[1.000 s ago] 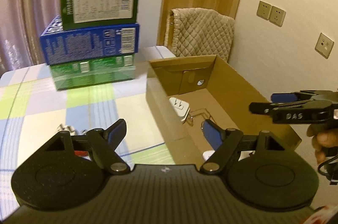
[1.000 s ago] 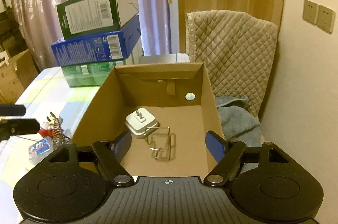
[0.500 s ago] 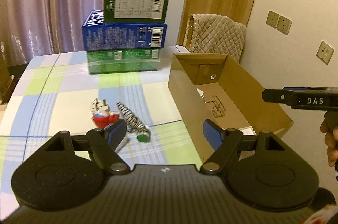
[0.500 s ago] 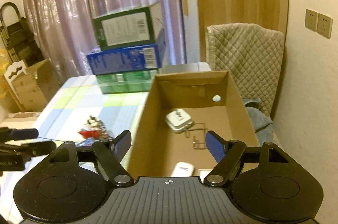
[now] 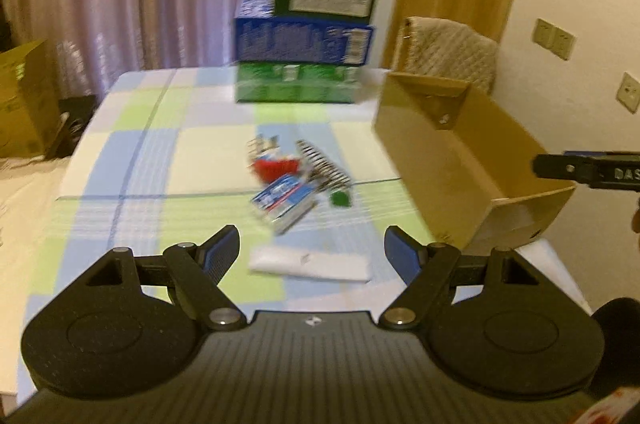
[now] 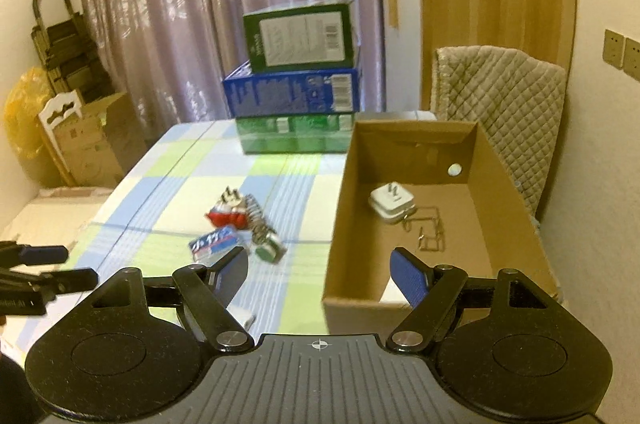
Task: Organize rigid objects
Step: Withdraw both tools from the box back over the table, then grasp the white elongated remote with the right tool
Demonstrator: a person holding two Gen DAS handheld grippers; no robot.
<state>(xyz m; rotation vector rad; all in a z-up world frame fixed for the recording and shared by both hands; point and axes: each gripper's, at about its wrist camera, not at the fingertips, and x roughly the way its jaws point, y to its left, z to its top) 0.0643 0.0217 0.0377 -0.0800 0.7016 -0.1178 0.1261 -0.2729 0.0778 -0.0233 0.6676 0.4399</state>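
A small heap lies mid-table: a red toy (image 5: 276, 167), a metal spring (image 5: 324, 163), a blue-and-white packet (image 5: 284, 197) and a green piece (image 5: 341, 199). Nearer me is a flat white object (image 5: 308, 264). My left gripper (image 5: 312, 246) hangs open and empty above that white object. The open cardboard box (image 6: 340, 224) stands to the right and holds a white plug adapter (image 6: 392, 201) and a wire clip (image 6: 430, 228). My right gripper (image 6: 320, 264) is open and empty over the box's near left corner. The heap shows again in the right wrist view, with the red toy (image 6: 226, 218) leftmost.
Three stacked cartons, green on blue on green (image 6: 298, 95), stand at the table's far edge. A quilted chair back (image 6: 504, 91) is behind the box, against the wall. Cardboard boxes and a yellow bag (image 6: 24, 95) sit on the floor at left.
Both grippers have drawn back from the box toward the table's near edge. The small heap and the white object have come into view. Both jaws stay as wide as before.
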